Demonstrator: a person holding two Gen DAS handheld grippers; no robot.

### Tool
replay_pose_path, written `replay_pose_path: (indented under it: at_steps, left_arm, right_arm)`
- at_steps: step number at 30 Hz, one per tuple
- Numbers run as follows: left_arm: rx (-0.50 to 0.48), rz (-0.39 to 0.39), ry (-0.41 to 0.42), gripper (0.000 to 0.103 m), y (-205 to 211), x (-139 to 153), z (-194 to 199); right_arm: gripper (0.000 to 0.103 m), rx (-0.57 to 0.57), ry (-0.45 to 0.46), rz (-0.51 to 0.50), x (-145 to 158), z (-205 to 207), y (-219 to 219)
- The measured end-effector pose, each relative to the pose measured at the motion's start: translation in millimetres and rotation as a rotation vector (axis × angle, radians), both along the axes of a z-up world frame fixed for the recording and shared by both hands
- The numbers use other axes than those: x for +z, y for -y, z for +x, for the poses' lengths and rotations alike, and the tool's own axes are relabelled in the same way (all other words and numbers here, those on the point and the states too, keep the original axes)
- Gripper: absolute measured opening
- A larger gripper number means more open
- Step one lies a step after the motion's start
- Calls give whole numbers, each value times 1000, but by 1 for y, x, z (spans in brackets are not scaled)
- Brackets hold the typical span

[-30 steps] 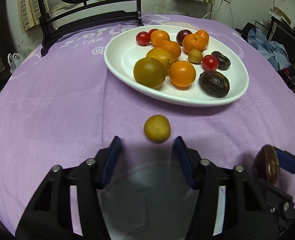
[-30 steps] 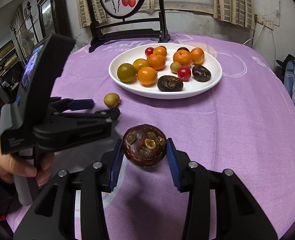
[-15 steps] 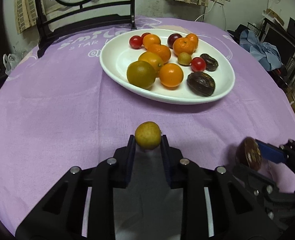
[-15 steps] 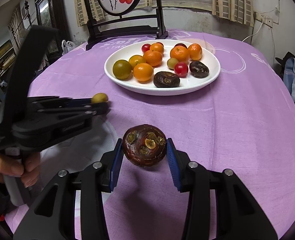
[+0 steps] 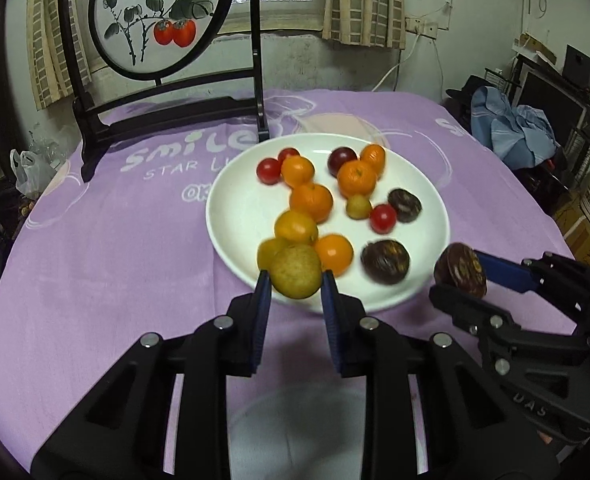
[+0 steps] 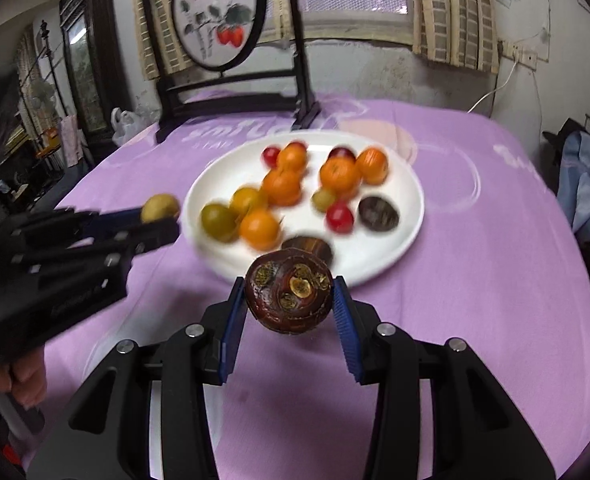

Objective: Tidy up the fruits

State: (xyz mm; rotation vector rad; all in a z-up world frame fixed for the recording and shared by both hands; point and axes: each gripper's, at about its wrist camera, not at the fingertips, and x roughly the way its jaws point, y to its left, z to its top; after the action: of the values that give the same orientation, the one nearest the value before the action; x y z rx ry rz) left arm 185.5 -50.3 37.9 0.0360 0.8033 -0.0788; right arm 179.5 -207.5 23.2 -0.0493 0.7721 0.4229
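Lifted off the desk [image 5: 95, 264] since earlier: yellow fruit [image 5: 295, 271], pinched by left gripper [image 5: 295, 285] | right gripper [image 6: 291, 300] clamps dark fruit [image 6: 289, 291] | both carried near plate [image 5: 231, 216] rim for deposit

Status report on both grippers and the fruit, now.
Left gripper shut on yellow fruit, at the white plate's near rim. Right gripper shut on dark brown fruit, just short of the plate. Nothing in the way.

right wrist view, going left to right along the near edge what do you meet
left claw shut on a yellow fruit → dark brown fruit in the right claw → bare purple cloth
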Motion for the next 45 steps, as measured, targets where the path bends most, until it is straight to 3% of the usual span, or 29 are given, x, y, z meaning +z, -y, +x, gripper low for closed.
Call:
replay_pose_path:
  at_steps: [8, 10, 11, 12, 16, 18, 22, 32, 37, 45]
  left_arm:
    - [41, 23, -27, 27, -5, -15, 48]
    - [56, 12, -23, 48, -8, -16, 53]
    - [73, 13, -8, 65, -9, -15, 54]
    - [86, 19, 7, 71, -9, -15, 54]
    - [84, 20, 10, 74, -10, -14, 52]
    - [96, 21, 11, 81, -12, -13, 47]
    - [97, 25, 10, 86, -12, -13, 30]
    - [126, 7, -20, 95, -24, -28, -36]
    - [133, -5, -50, 95, -28, -39, -66]
    - [110, 9, -14, 95, -23, -39, -103]
  right_arm:
    - [46, -39, -69, 12, -22, 60, -3]
    - [65, -64, -61, 35, -23, 64, 0]
    - [67, -73, -48, 56, -21, 65, 3]
    - [67, -74, -42, 64, -20, 65, 5]
    - [67, -79, -37, 63, -18, 60, 11]
    - [67, -88, -43, 55, -17, 56, 13]
    - [69, -95, -63, 34, -20, 37, 18]
    - [93, -118, -40, -32, -30, -29, 22]
    - [94, -112, -50, -31, -38, -57, 22]
    - [95, -121, -42, -16, -43, -88, 24]
